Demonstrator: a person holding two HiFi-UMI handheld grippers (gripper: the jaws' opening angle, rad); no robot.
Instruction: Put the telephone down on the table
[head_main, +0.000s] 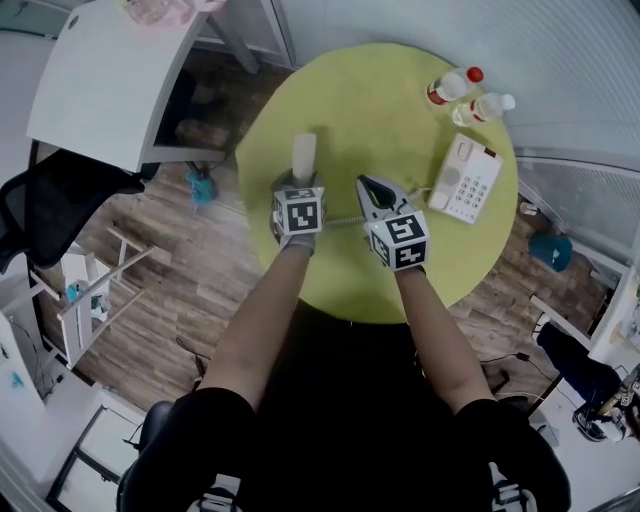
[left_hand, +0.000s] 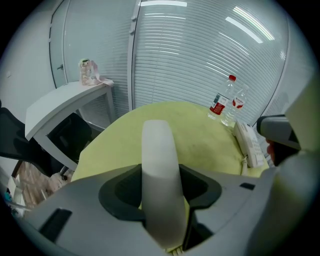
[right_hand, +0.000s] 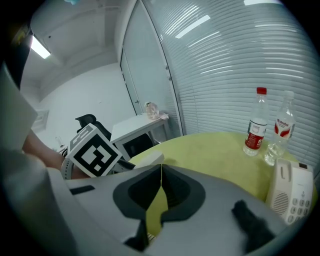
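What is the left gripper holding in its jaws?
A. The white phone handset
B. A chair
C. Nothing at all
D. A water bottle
A: the white phone handset sticks up between the jaws of the left gripper, which press on its sides.

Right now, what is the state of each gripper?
Left gripper: closed on the telephone handset.
Right gripper: closed, holding nothing.
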